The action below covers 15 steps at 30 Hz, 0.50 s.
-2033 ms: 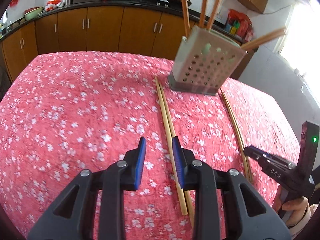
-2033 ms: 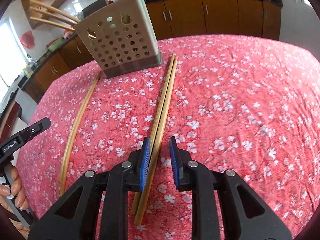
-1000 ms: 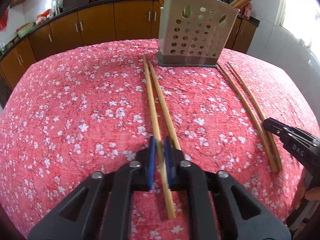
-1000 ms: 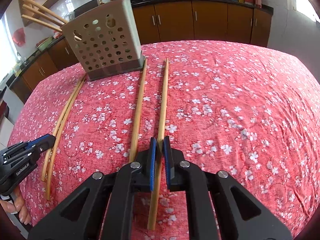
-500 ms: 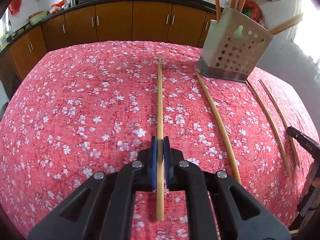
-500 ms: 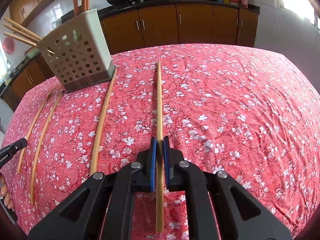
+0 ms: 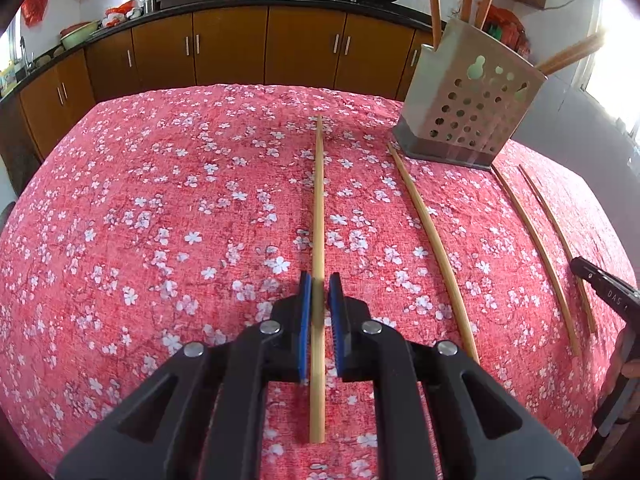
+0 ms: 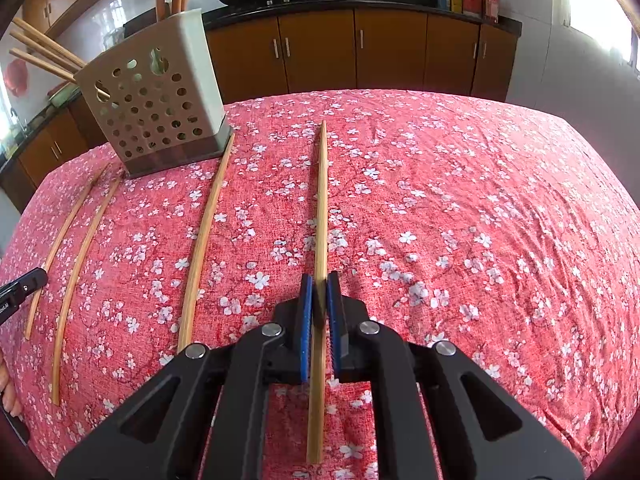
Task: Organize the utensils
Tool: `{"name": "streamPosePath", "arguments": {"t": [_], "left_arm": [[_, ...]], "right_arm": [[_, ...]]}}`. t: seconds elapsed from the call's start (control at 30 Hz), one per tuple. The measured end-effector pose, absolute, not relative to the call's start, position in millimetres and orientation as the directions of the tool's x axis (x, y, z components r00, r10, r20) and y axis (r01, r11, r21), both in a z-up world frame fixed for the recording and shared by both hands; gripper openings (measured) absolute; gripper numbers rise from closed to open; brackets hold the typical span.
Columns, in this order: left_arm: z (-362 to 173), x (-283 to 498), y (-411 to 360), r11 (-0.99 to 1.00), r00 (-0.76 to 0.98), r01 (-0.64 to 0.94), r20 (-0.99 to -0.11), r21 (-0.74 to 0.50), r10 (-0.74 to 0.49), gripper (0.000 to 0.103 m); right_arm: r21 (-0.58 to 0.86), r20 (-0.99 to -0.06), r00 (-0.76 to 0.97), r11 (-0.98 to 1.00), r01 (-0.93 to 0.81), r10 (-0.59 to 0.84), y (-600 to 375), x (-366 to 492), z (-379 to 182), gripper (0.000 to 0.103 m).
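My left gripper (image 7: 319, 304) is shut on a wooden chopstick (image 7: 319, 208) that points straight ahead over the red floral tablecloth (image 7: 160, 208). My right gripper (image 8: 319, 300) is shut on another wooden chopstick (image 8: 322, 200), also pointing ahead. The perforated grey utensil holder (image 7: 464, 112) stands at the back right in the left wrist view and at the back left in the right wrist view (image 8: 156, 100), with several chopsticks standing in it. A loose chopstick (image 7: 432, 248) lies beside the holder on the cloth. It also shows in the right wrist view (image 8: 204, 236).
Two more chopsticks (image 7: 540, 248) lie on the far side of the holder, seen at the left in the right wrist view (image 8: 76, 248). Brown kitchen cabinets (image 7: 224, 48) and a counter with woks run behind the table. The table edge falls away on all sides.
Both grippers closed on a chopstick each about a second ago and have swung them apart from their neighbours. Since half a second ago the views have hardly shifted.
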<state>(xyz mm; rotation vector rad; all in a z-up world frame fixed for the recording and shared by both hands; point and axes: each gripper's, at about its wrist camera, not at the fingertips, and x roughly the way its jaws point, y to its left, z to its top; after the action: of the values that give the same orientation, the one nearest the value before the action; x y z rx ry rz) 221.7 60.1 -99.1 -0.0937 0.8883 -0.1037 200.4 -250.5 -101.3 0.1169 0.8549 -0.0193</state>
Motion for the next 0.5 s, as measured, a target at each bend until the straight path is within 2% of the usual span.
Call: {"name": "streamPosePath", "arguments": {"t": [0.5], "left_arm": [[-97.5, 219.0, 62.3, 0.99, 0.627, 0.049, -0.768, -0.13, -0.132, 0.012]], "right_arm": [[0.096, -0.754, 0.657, 0.993, 0.064, 0.03, -250.6, 200.0, -101.1, 0.009]]}}
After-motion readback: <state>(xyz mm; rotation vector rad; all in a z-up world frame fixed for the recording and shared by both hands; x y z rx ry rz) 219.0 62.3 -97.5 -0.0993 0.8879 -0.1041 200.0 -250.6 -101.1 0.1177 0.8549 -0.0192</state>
